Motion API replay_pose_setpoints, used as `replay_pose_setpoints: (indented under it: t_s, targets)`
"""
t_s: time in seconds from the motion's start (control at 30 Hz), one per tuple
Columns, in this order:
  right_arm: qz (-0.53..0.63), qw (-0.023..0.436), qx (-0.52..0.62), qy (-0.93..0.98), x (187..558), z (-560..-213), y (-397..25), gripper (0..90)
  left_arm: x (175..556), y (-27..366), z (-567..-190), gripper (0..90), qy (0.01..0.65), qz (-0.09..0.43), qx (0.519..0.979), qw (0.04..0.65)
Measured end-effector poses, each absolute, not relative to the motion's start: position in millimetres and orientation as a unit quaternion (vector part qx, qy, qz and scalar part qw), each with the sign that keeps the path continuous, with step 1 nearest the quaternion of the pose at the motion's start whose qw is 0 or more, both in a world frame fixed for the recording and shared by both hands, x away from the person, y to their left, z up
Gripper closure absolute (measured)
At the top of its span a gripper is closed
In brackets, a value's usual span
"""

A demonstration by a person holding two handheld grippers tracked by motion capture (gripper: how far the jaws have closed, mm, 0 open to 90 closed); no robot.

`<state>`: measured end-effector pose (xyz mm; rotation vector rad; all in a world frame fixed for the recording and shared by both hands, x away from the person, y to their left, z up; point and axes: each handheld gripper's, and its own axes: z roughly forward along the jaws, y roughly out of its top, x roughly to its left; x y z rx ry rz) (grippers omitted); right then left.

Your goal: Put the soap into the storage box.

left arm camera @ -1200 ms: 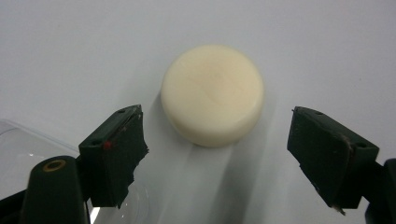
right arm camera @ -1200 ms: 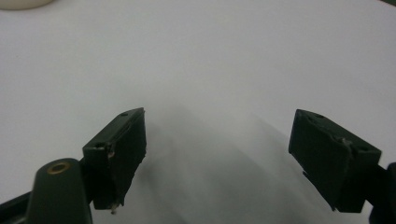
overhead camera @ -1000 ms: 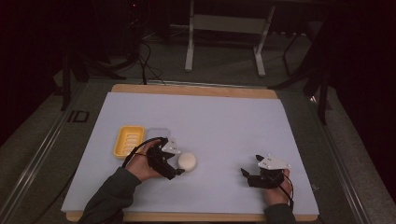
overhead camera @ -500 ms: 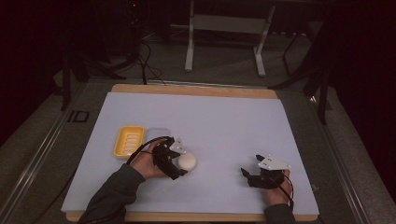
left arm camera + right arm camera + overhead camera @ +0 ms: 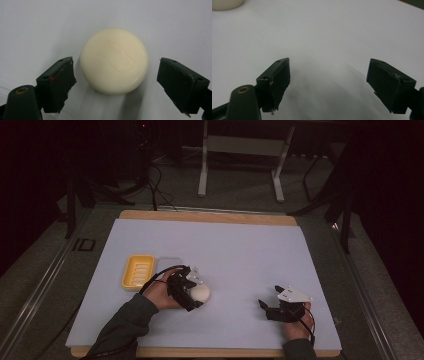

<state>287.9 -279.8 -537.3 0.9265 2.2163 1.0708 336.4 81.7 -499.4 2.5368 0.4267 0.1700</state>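
Near the table's front edge, the right gripper (image 5: pixel 264 309) is resting wide open, holding nothing. Left of it, the left gripper (image 5: pixel 116 86) is gaping around the round cream soap bar (image 5: pixel 114 60) without touching it. Beyond, toward the left edge, a yellow ridged plastic soap dish (image 5: pixel 138 272) is lying.

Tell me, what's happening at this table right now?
A person holds a tool in each hand. The left tool is open around a round cream soap bar lying on the white table cover, jaws on either side but not touching it. A yellow soap dish sits just beside. The right tool is open over bare cover, holding nothing.
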Motion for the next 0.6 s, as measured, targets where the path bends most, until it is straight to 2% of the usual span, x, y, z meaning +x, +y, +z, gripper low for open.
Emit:
replay_pose_setpoints:
  t_s: [0.6]
  targets:
    - [0.395,0.254,0.341,0.815,288,-537,-280,18.8,342,70,-504,15.4,0.148,0.058,0.954,0.253]
